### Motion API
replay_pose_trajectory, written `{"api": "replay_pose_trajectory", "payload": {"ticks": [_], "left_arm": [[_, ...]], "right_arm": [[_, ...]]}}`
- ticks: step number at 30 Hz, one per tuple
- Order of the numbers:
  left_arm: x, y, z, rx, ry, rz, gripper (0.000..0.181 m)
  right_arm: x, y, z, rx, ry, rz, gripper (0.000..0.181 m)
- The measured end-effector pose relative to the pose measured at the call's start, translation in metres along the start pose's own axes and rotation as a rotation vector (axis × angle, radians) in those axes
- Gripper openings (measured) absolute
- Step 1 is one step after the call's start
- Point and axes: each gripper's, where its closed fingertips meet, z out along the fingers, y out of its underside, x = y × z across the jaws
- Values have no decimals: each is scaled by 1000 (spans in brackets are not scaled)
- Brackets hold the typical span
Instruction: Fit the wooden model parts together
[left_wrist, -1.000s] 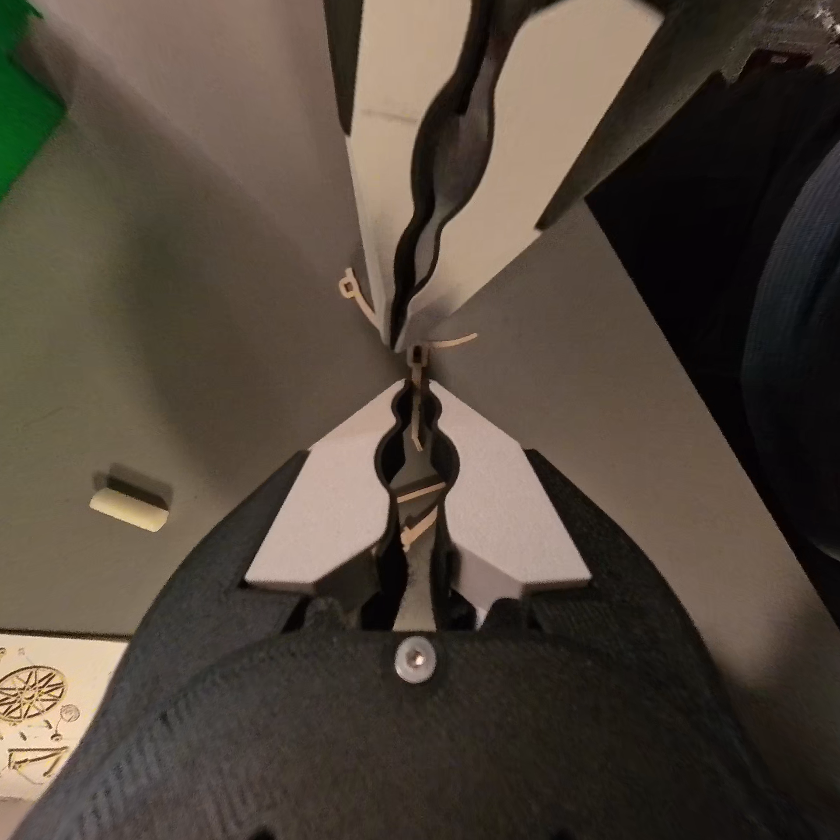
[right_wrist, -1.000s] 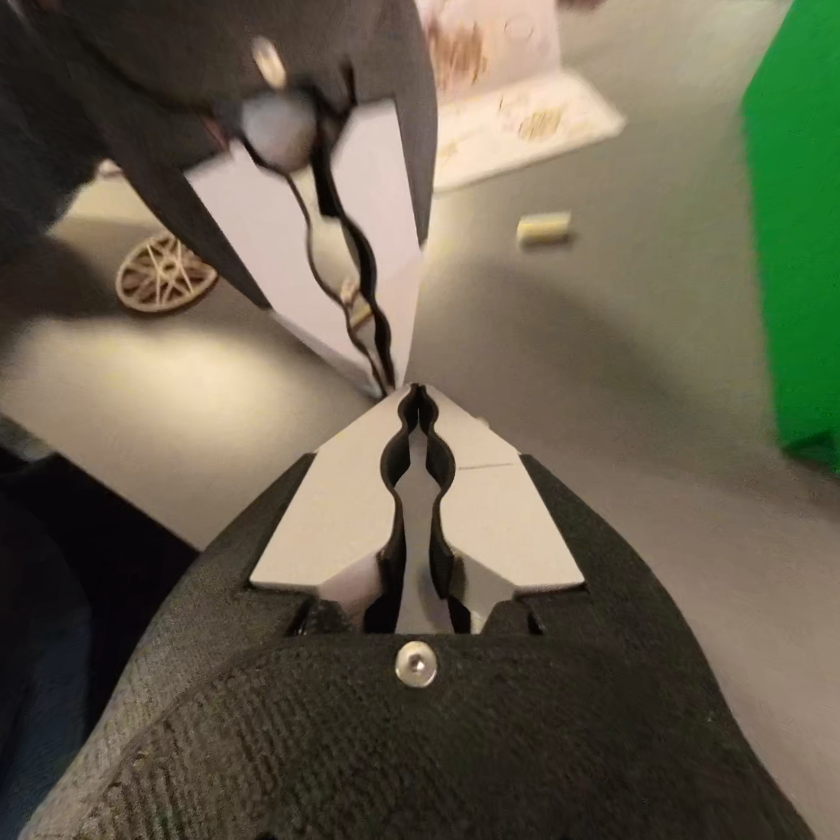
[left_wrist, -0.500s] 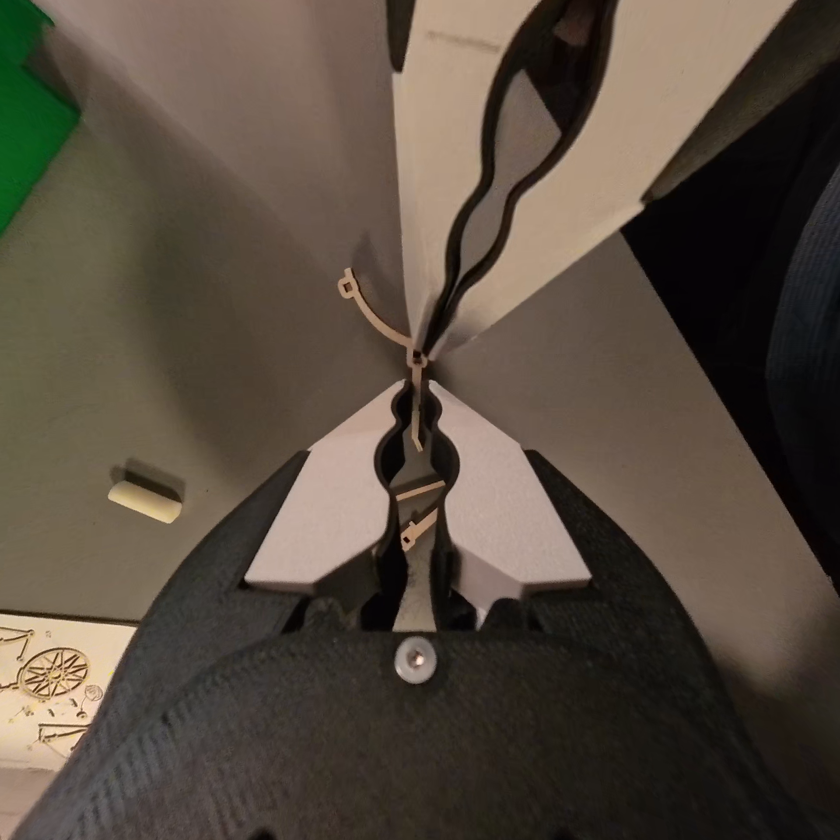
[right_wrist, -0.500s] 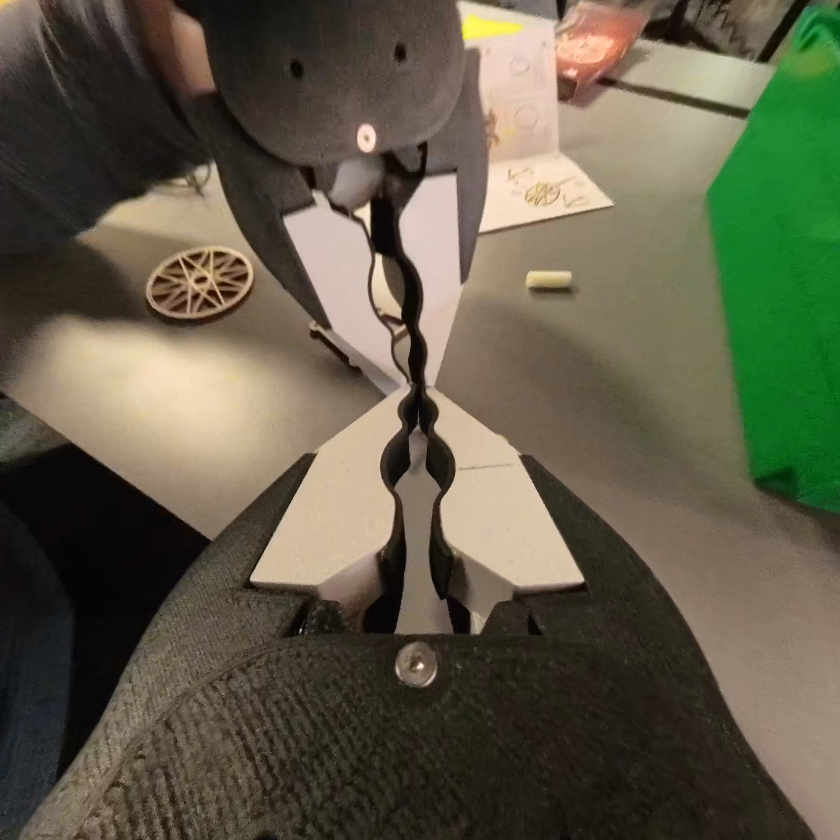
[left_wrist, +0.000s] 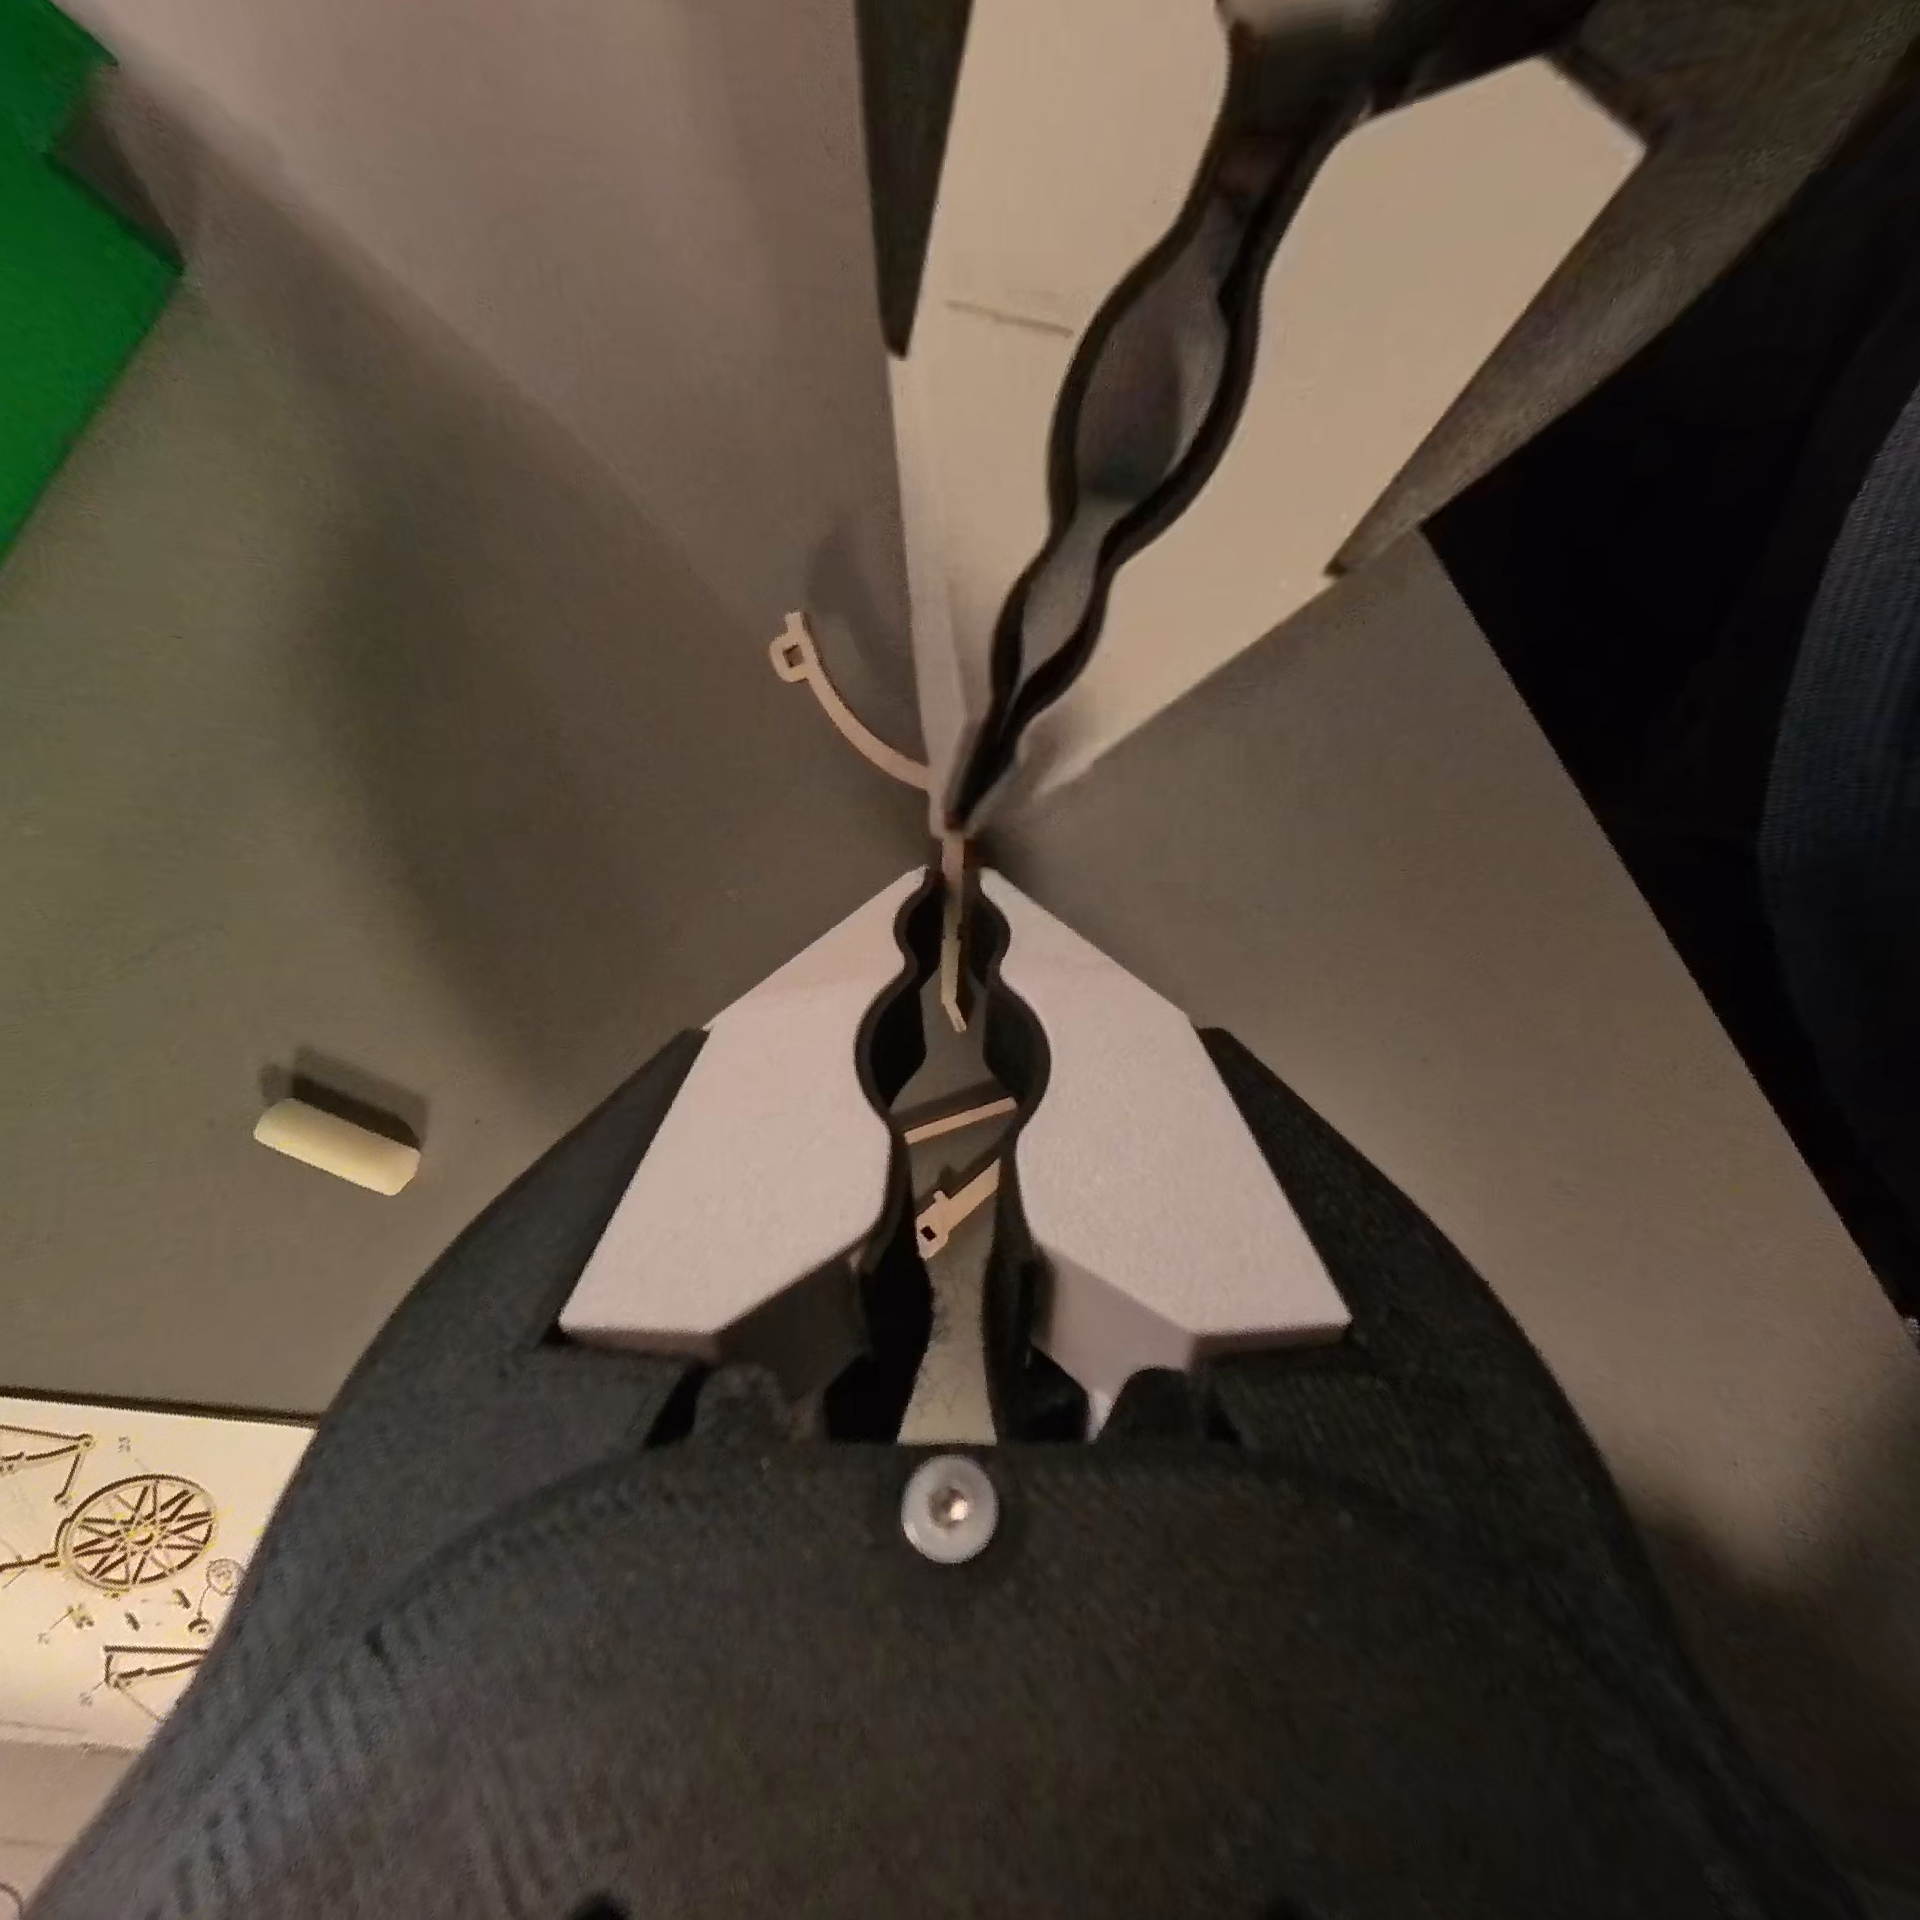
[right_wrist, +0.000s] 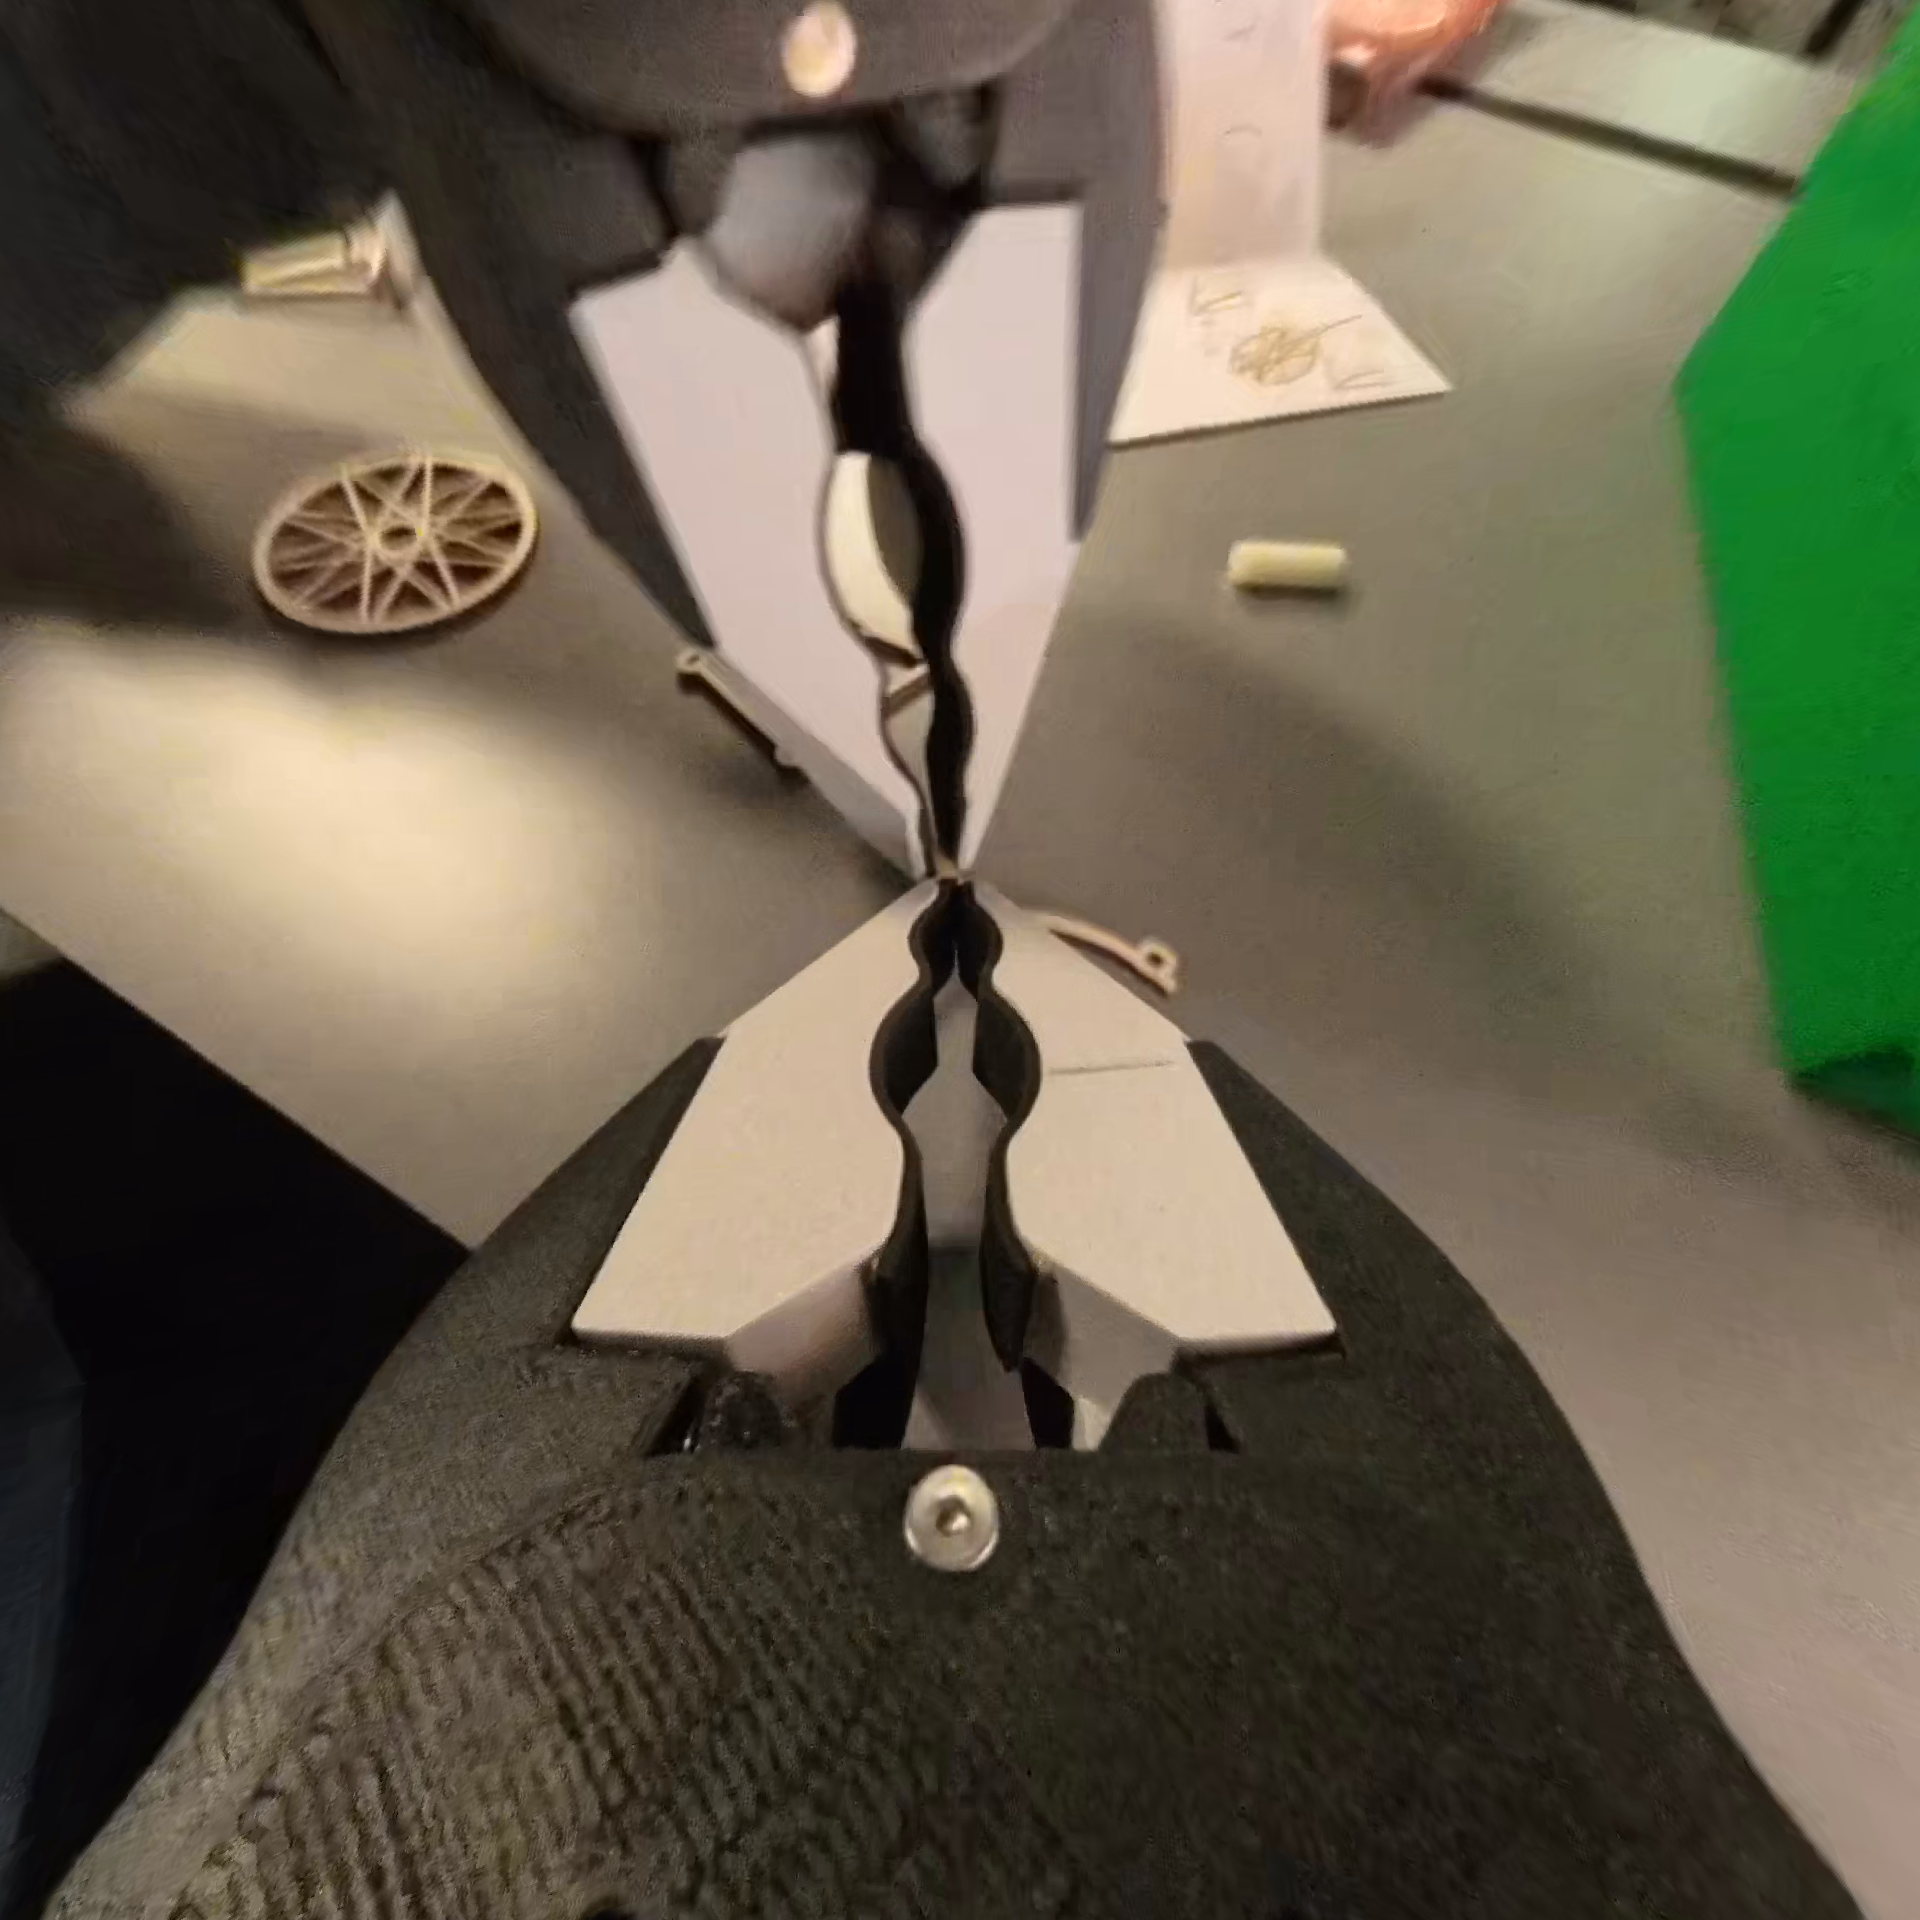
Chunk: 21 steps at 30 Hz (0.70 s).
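Two grippers, left gripper (left_wrist: 954, 883) and right gripper (right_wrist: 948, 896), tip-to-tip on thin wooden parts (left_wrist: 844, 717).

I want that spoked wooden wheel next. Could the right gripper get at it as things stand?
Probably not yet: the right gripper is shut on a curved wooden strip, and the left gripper partly stands before the wheel.

No writing can be read in either view. The instruction sheet (left_wrist: 125, 1538), low and left of the left gripper (left_wrist: 954, 871), and far ahead to the right of the right gripper (right_wrist: 951, 896), shows only line drawings of wheels and parts; any print is too small.
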Motion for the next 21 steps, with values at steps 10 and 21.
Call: {"api": "replay_pose_trajectory", "payload": {"ticks": [10, 21], "left_arm": [[-1, 1, 0, -9, -11, 12, 3], [2, 1, 0, -8, 1, 14, 3]], "right_arm": [[-8, -16, -16, 86, -9, -38, 0], [17, -1, 2, -81, -28, 49, 0]]}}
